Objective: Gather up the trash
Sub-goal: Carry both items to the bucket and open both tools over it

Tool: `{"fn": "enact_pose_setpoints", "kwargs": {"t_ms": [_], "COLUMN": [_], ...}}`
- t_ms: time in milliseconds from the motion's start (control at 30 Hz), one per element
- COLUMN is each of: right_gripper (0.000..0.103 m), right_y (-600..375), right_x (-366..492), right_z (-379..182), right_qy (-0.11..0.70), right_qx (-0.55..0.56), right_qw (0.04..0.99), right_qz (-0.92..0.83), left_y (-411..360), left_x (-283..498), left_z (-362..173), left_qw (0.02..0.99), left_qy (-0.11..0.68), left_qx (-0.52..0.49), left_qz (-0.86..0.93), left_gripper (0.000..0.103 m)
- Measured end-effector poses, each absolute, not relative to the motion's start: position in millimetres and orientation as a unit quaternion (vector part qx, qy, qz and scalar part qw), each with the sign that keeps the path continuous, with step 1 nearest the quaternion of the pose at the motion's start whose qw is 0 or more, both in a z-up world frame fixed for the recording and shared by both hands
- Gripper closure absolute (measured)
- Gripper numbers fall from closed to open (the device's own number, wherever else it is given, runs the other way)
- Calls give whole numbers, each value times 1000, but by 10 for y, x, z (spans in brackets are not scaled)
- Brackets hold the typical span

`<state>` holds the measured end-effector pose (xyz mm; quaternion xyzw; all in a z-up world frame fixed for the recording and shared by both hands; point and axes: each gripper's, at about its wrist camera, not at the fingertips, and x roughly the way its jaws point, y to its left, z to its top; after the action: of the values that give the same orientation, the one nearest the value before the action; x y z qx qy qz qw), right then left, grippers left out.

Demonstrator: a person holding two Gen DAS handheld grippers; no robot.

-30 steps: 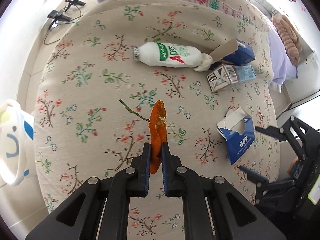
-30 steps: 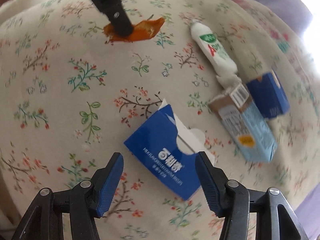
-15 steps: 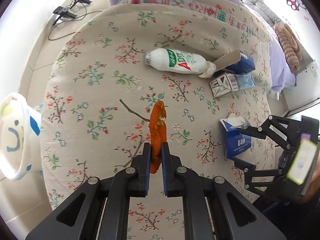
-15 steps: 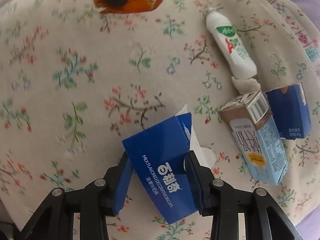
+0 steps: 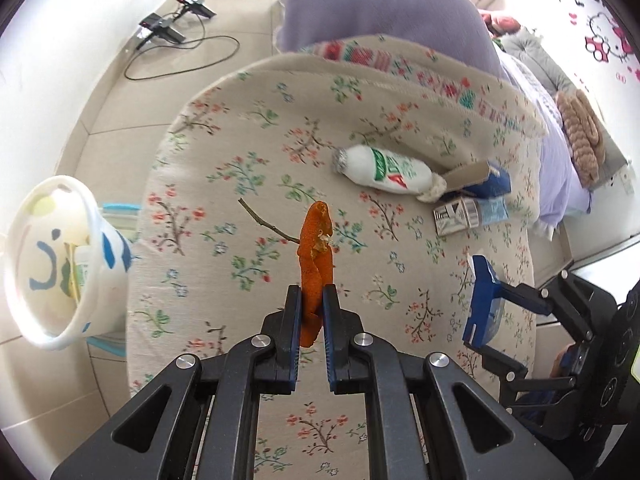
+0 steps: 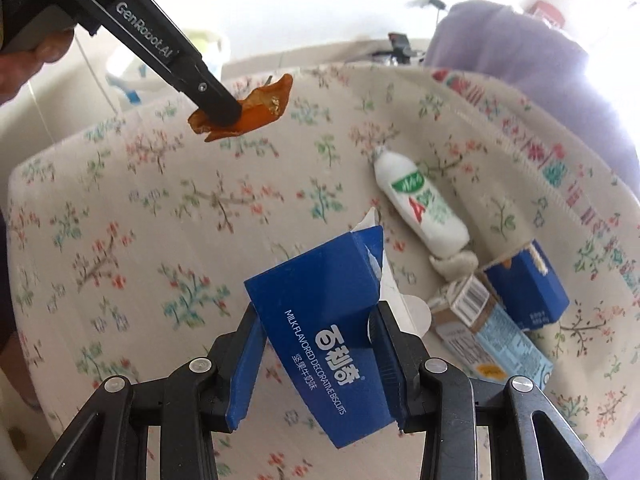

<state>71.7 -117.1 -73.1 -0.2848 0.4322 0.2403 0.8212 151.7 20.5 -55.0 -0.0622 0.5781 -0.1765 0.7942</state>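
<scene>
The beige carton (image 5: 466,171) lies mostly hidden behind the white bottle (image 5: 386,170) and blue carton (image 5: 496,186).

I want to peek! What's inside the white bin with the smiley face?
Inside the white bin there's a white bottle with a green label and something thin and yellowish. The wall hides its bottom.

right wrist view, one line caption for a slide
Right tool lifts a blue biscuit box off the floral bedspread.

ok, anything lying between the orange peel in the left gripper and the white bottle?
Left wrist view: only bare floral bedspread between the orange peel and the white bottle; a twig lies on the peel's other side.
</scene>
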Motion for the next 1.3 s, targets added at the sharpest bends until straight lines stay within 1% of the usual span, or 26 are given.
{"fn": "enact_pose_setpoints", "kwargs": {"t_ms": [100,200,400,567,700,967,1000,1067,1100,1133,1167,1300], "right_gripper": [58,58,58,58,58,57,57,57,57,57,57,57], "right_y": [-1050,-965,-676,-371,-99,474,534,679,733,794,850,1059], "right_x": [677,755,938,1291,1560,1962,2002,2089,2119,2157,2197,2299], "right_z": [-673,-747,-743,-780,-794,-776,-791,-836,-855,-877,-908,-988], "right_qy": [420,413,401,417,431,429,431,437,439,441,444,453], "right_qx": [-279,-276,-234,-167,-98,38,49,73,81,92,103,124], "right_qw": [829,834,850,857,858,843,840,830,826,822,817,807], "right_qz": [241,240,250,253,261,322,327,340,344,349,353,359], "left_y": [348,578,1277,1901,2328,2646,2671,2724,2747,2777,2793,2803], "left_x": [1542,1602,1732,1819,1949,2077,2075,2048,2033,2017,2007,1956], "left_z": [-501,-450,-373,-398,-480,-824,-851,-870,-853,-827,-796,-606], "left_qw": [798,803,811,806,802,767,763,758,759,761,764,785], "left_qy": [574,569,555,549,551,589,593,595,592,587,583,560], "left_qx": [-74,-94,-159,-219,-232,-253,-257,-264,-267,-270,-271,-254], "left_qz": [-169,-153,-89,-41,0,28,32,47,52,59,62,75], "left_gripper": [92,92,92,92,92,91,90,80,66,54,53,53]}}
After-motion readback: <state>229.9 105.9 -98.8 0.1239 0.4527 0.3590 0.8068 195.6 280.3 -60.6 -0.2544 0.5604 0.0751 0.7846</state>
